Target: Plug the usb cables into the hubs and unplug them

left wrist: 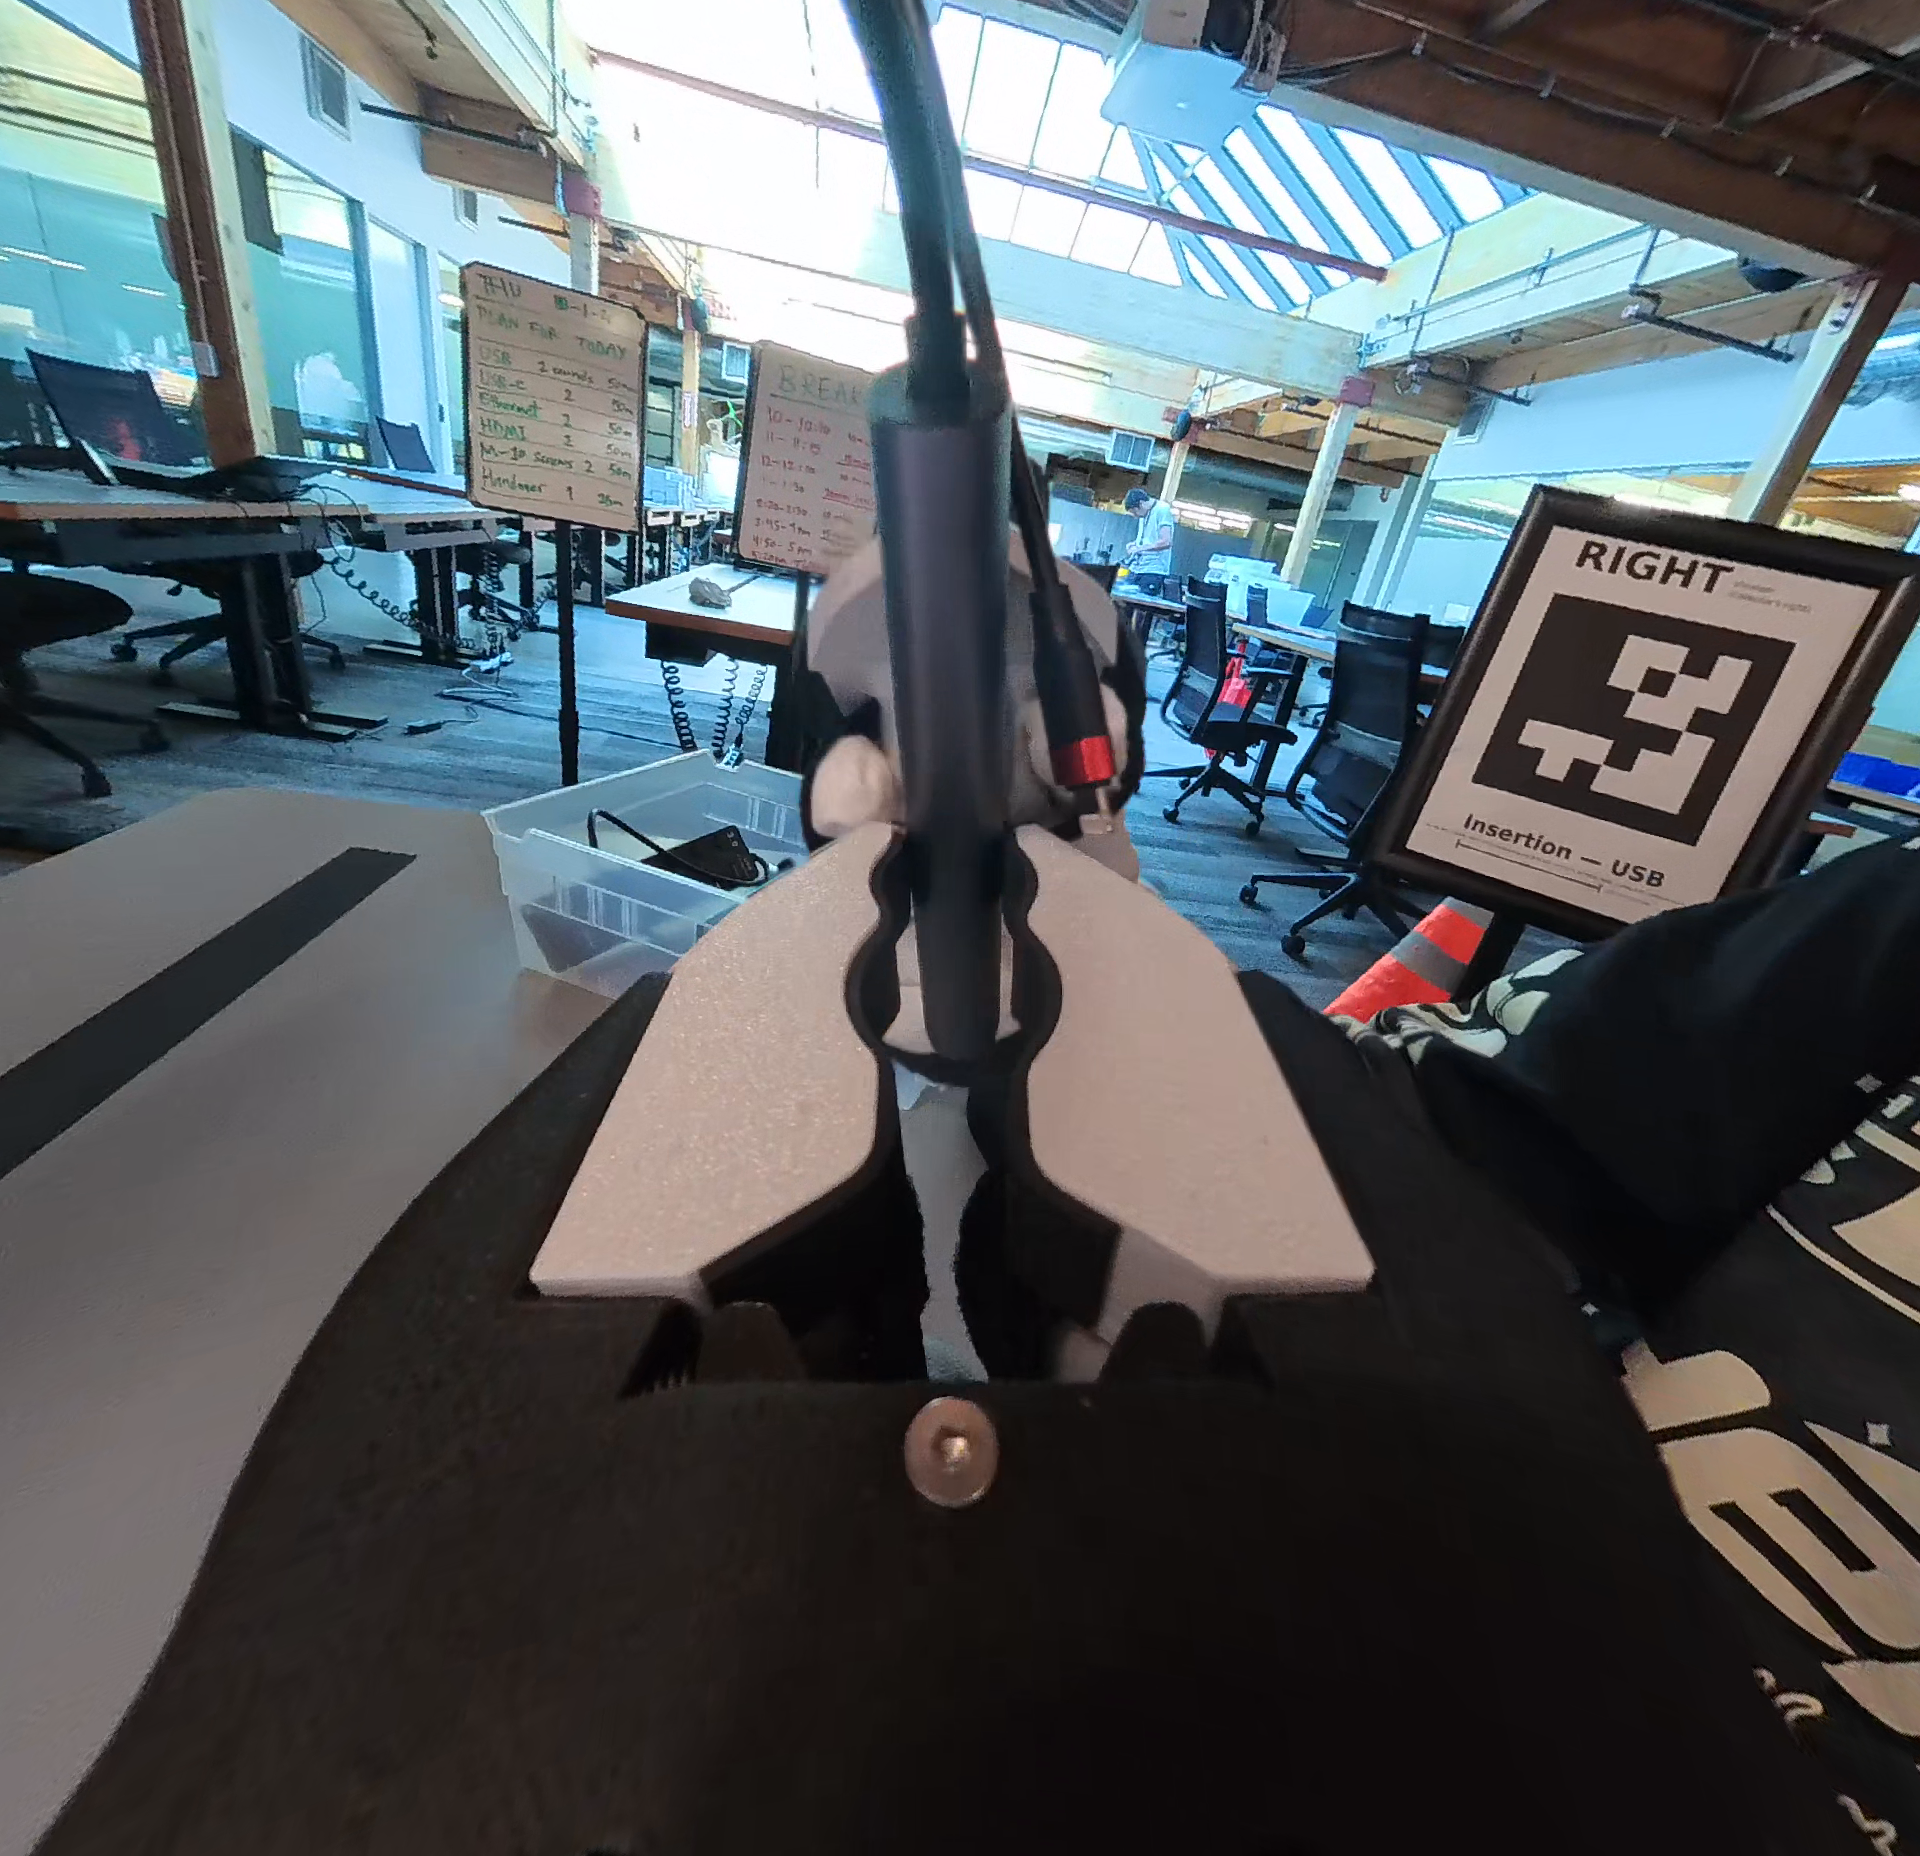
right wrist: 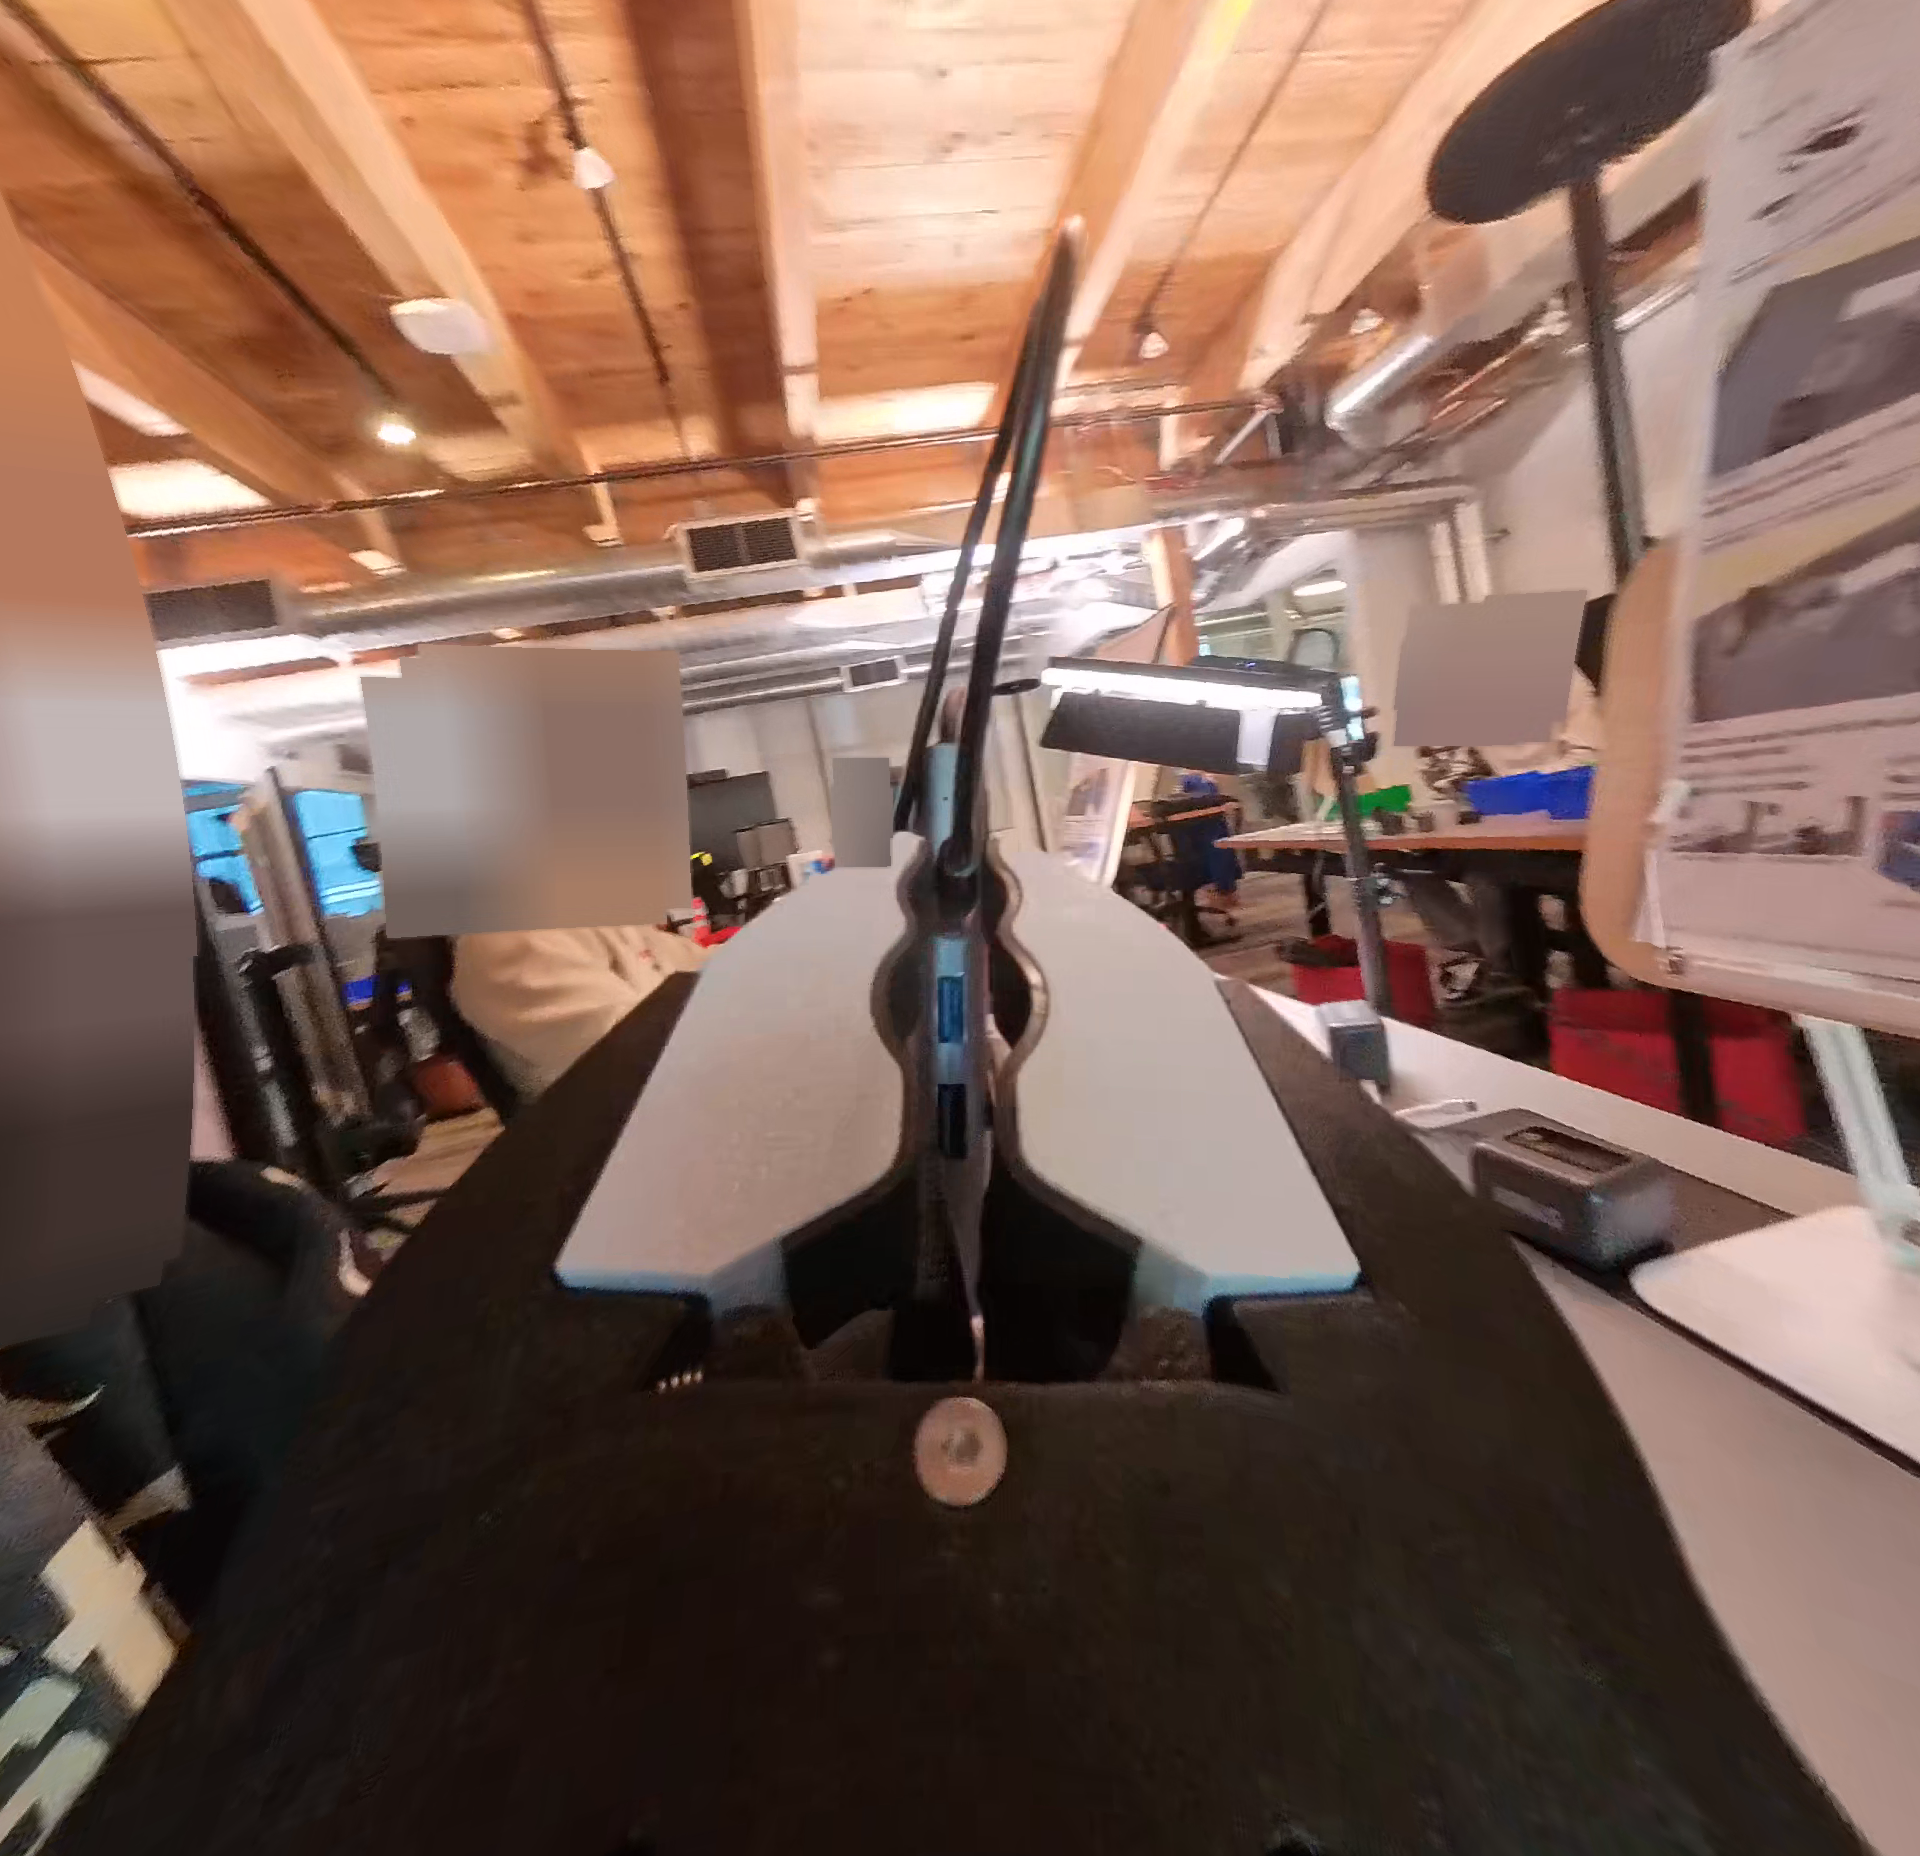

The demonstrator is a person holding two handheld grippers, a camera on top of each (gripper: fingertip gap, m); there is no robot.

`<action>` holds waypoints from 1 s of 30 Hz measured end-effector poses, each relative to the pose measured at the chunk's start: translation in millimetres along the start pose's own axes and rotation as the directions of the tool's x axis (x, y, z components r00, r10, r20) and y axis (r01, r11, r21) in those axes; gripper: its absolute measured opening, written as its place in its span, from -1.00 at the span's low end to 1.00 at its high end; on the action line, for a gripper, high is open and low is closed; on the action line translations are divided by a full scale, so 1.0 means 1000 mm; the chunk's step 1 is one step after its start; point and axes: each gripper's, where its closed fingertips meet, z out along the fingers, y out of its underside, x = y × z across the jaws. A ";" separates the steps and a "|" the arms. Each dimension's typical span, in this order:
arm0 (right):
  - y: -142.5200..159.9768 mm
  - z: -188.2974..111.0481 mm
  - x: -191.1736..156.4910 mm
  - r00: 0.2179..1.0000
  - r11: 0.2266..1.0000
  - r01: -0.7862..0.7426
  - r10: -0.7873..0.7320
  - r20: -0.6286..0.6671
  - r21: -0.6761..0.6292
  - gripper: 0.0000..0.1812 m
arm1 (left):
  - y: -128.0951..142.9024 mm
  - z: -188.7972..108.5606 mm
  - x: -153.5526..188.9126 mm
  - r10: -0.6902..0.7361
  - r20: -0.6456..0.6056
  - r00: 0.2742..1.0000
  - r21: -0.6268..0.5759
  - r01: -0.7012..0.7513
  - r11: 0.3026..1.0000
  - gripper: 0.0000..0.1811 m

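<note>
Hub (left wrist: 940,663), stiff and light, sits clamped in your left gripper's (left wrist: 951,876) jaws; your right gripper (right wrist: 954,887) pinches the limp cable (right wrist: 1003,559), so regrip its rigid red plug (left wrist: 1081,762).

Slim dark-grey metal USB hub (left wrist: 940,663), upright, clamped between pale fingers (left wrist: 769,1068); thick black lead rising from its top. Black cable with red-collared plug (left wrist: 1075,736) hangs just beside it, unplugged.
</note>
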 end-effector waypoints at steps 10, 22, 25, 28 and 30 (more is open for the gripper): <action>-0.014 0.000 -0.009 0.998 0.959 -0.053 0.045 0.032 0.278 -0.90 | -0.034 -0.001 0.009 -0.078 -0.097 0.992 0.396 0.111 0.912 -0.83; 0.006 -0.003 -0.004 0.994 0.916 -0.106 0.112 0.006 0.386 -0.89 | -0.038 -0.014 0.004 -0.103 -0.096 0.990 0.615 0.140 0.776 -0.82; 0.008 -0.002 -0.007 0.995 0.923 -0.100 0.104 0.010 0.372 -0.89 | -0.039 -0.014 0.006 -0.084 -0.068 0.994 0.618 0.108 0.779 -0.81; 0.010 0.001 -0.009 0.995 0.925 -0.094 0.098 0.007 0.367 -0.90 | -0.040 -0.016 0.007 -0.076 -0.068 0.995 0.613 0.102 0.783 -0.81; 0.011 0.001 -0.009 0.994 0.922 -0.105 0.109 0.009 0.373 -0.90 | -0.039 -0.017 0.007 -0.082 -0.058 0.995 0.612 0.101 0.784 -0.82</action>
